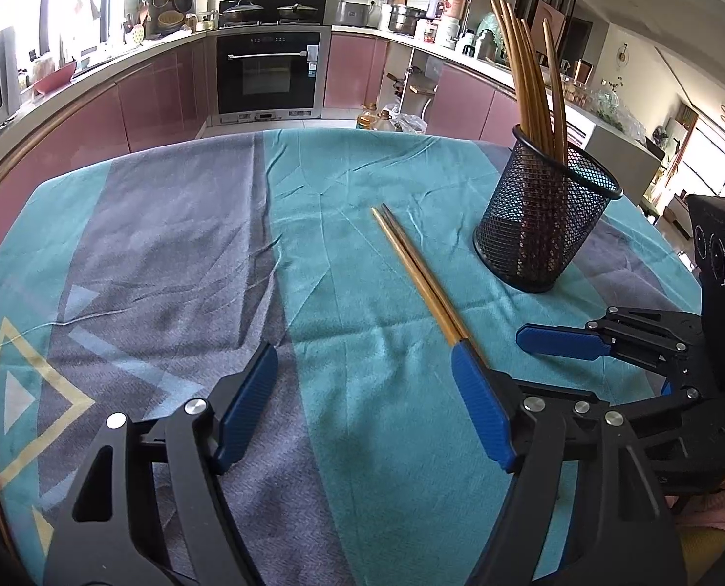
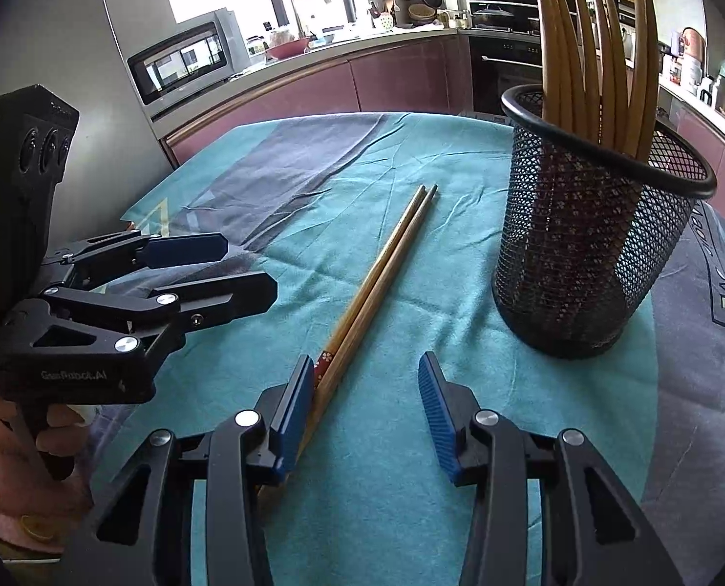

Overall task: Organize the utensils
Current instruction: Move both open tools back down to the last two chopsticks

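In a kitchen, teal-grey tablecloth [image 1: 362,171] — creased

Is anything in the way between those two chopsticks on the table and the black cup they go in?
Nothing visible. Only bare tablecloth lies between the chopsticks and the mesh holder. The holder's top is open, though other chopsticks already stand inside it.

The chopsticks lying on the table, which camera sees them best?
The right wrist view: the chopsticks show nearly whole, even the flowered end. In the left wrist view, their near end hides behind a blue finger.
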Demonstrator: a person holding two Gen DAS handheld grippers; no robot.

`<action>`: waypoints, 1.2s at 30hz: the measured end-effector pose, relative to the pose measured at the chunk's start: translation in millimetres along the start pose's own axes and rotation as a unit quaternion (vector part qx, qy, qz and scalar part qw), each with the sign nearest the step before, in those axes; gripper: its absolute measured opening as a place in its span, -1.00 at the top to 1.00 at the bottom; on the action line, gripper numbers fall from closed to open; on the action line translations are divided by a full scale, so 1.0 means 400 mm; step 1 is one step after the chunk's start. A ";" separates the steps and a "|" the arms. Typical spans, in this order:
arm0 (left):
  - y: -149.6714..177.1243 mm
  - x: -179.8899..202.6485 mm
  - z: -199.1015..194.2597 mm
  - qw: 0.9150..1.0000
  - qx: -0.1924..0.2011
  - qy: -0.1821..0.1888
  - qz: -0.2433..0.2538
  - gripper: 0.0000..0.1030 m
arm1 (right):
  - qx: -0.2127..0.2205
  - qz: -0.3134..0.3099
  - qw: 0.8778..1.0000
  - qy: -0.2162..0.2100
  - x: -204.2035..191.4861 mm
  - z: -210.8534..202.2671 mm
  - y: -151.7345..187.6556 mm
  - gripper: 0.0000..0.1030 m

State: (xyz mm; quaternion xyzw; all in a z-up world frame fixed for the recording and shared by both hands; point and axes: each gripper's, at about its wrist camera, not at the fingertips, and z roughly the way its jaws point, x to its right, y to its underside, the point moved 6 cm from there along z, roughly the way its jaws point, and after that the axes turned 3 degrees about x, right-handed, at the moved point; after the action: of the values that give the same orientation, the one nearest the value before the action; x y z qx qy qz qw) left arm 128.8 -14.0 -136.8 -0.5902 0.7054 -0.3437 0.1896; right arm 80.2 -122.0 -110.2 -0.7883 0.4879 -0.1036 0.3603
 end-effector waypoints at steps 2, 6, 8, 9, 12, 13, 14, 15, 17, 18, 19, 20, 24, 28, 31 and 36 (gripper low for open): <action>0.000 0.001 0.003 1.000 -0.001 0.001 0.000 -0.40 | 0.000 0.002 1.000 0.003 0.003 -0.001 0.001 0.20; 0.003 0.002 0.006 1.000 -0.002 0.002 0.002 -0.40 | 0.000 0.008 1.000 0.006 0.009 -0.003 0.004 0.27; 0.004 0.006 0.009 1.000 -0.004 0.004 0.004 -0.40 | 0.000 0.015 1.000 0.004 0.015 -0.006 0.005 0.28; 0.005 0.008 0.010 1.000 -0.005 0.005 0.006 -0.40 | 0.001 0.018 1.000 0.003 0.019 -0.007 0.006 0.28; 0.005 0.020 0.016 1.000 -0.007 0.009 0.013 -0.39 | 0.000 0.031 1.000 -0.003 0.034 -0.011 0.008 0.35; 0.005 0.026 0.018 1.000 -0.008 0.011 0.017 -0.39 | 0.000 0.032 0.999 -0.003 0.036 -0.012 0.008 0.35; 0.004 0.031 0.021 1.000 -0.009 0.012 0.020 -0.38 | 0.000 0.031 1.000 -0.001 0.039 -0.014 0.008 0.35; 0.004 0.035 0.023 1.000 -0.010 0.014 0.022 -0.38 | -0.001 0.030 1.000 0.001 0.039 -0.014 0.007 0.35; 0.003 0.045 0.030 0.999 -0.013 0.018 0.028 -0.36 | -0.003 0.029 1.000 0.001 0.041 -0.014 0.008 0.36; 0.004 0.048 0.033 0.999 -0.014 0.019 0.030 -0.35 | -0.003 0.029 1.000 0.001 0.043 -0.016 0.009 0.36; 0.003 0.053 0.038 0.999 -0.016 0.019 0.033 -0.35 | -0.003 0.030 1.000 0.000 0.044 -0.017 0.009 0.36; 0.003 0.058 0.042 0.999 -0.019 0.018 0.035 -0.33 | -0.004 0.030 1.000 -0.002 0.044 -0.017 0.010 0.36; 0.005 0.073 0.053 0.999 -0.025 0.020 0.043 -0.30 | -0.004 0.028 1.000 -0.002 0.046 -0.019 0.012 0.36; 0.007 0.085 0.062 0.998 -0.030 0.020 0.049 -0.27 | -0.004 0.029 1.000 -0.003 0.046 -0.020 0.012 0.36; 0.006 0.091 0.065 0.998 -0.031 0.018 0.052 -0.25 | -0.004 0.029 1.000 -0.002 0.048 -0.021 0.013 0.36; 0.009 0.098 0.078 0.998 -0.041 0.013 0.056 -0.20 | -0.006 0.027 1.000 -0.003 0.052 -0.022 0.013 0.36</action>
State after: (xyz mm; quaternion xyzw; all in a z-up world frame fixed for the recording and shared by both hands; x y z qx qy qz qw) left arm 138.1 -59.6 -155.4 -0.5526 0.7531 -0.3111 0.1749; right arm 82.6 -145.0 -111.2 -0.7775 0.5085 -0.0888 0.3592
